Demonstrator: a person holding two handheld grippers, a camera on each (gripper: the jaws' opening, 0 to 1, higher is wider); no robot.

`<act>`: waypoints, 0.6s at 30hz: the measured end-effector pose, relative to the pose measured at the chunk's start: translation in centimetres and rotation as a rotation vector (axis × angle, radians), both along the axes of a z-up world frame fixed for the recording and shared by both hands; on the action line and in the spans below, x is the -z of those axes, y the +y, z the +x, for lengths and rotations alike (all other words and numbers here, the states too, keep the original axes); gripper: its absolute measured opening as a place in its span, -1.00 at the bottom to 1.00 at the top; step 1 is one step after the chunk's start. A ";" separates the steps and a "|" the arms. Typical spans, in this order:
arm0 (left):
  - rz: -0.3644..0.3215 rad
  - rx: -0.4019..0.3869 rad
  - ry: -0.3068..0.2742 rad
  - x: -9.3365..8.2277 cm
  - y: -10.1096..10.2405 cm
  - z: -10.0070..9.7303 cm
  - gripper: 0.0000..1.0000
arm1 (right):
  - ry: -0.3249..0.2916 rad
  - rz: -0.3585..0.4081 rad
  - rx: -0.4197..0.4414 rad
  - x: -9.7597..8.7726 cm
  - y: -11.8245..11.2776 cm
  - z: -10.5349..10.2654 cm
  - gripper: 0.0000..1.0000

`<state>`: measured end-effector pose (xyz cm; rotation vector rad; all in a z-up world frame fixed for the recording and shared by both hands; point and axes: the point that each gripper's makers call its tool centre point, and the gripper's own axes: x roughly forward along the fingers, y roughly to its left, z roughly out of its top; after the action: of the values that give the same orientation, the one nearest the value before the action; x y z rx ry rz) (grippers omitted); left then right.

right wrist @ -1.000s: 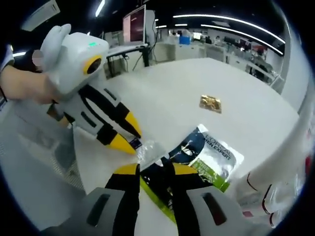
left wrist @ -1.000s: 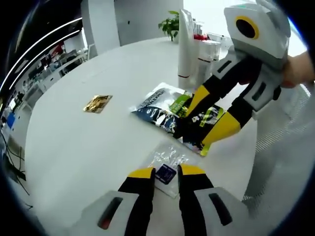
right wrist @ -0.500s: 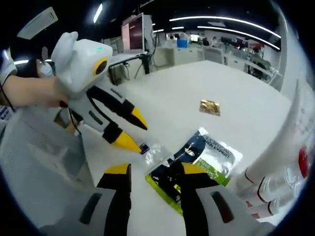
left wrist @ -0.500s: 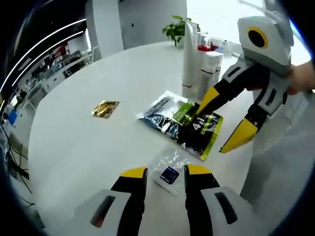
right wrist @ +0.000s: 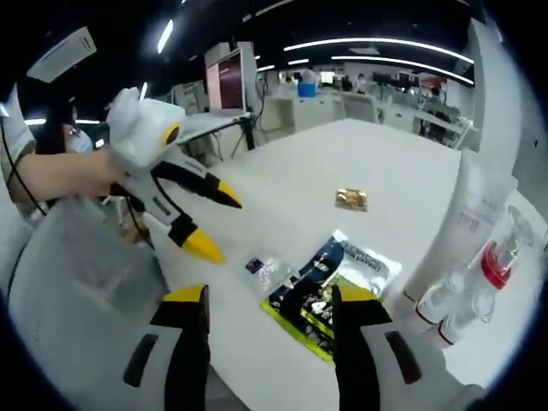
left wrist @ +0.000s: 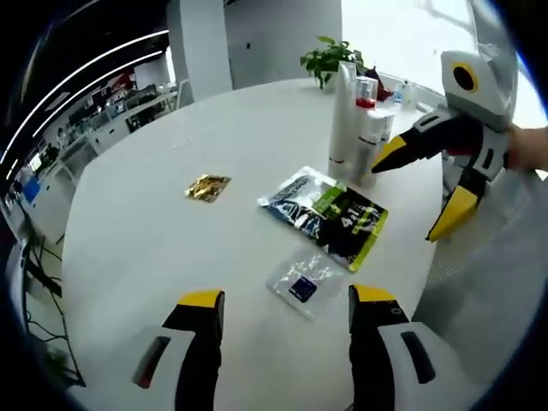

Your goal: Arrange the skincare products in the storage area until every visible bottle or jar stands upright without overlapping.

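Skincare bottles, a tall white tube [left wrist: 344,111] and shorter clear ones with red caps [left wrist: 370,128], stand upright in a tight cluster on the round white table [left wrist: 154,223], well ahead of the left gripper [left wrist: 287,301] and off to its right in the left gripper view. That claw hangs wide open above the table with nothing between its yellow-tipped jaws. Just ahead of the gap lies a small clear plastic sachet with a dark blue square inside [left wrist: 304,279]. Beyond that lies a flat dark blue, white and green foil pouch [left wrist: 327,213], close to the foot of the bottles. A small gold foil packet [left wrist: 208,187] lies apart, ahead and to the left. The right gripper [left wrist: 428,193] enters from the right, held by a hand [left wrist: 529,147], jaws spread wide and empty, its upper tip near the bottles.

In the right gripper view, the right gripper [right wrist: 269,297] is likewise wide open and holds nothing. The foil pouch [right wrist: 332,291] lies right ahead between its tips, partly behind the right jaw. The clear sachet [right wrist: 265,267] sits just left of the pouch, and the gold packet [right wrist: 351,199] lies farther ahead. The white tube [right wrist: 458,231] and red-capped bottles [right wrist: 479,287] stand upright to the claw's right. The left gripper [right wrist: 218,223], open and empty, comes in from the left.
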<state>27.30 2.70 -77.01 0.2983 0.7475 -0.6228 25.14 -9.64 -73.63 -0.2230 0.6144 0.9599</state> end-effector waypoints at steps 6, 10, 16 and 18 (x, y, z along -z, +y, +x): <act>-0.033 -0.015 -0.002 -0.8 0.2 -1.2 0.44 | 0.012 0.031 0.034 -1.6 -1.6 -1.0 0.37; -0.049 -0.025 -0.001 -0.9 0.4 -1.7 0.51 | 0.003 0.050 0.081 -2.7 -2.8 -0.9 0.42; -0.077 -0.051 0.001 -1.6 1.1 -2.6 0.56 | 0.000 0.057 0.139 -3.2 -4.8 -0.4 0.58; -0.088 -0.060 -0.002 -2.0 1.3 -3.0 0.59 | 0.000 0.048 0.160 -3.3 -5.6 -0.4 0.63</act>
<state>24.35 3.97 -74.99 0.1946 0.7228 -0.5967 24.71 -15.26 -70.38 -0.1287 0.5990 0.8193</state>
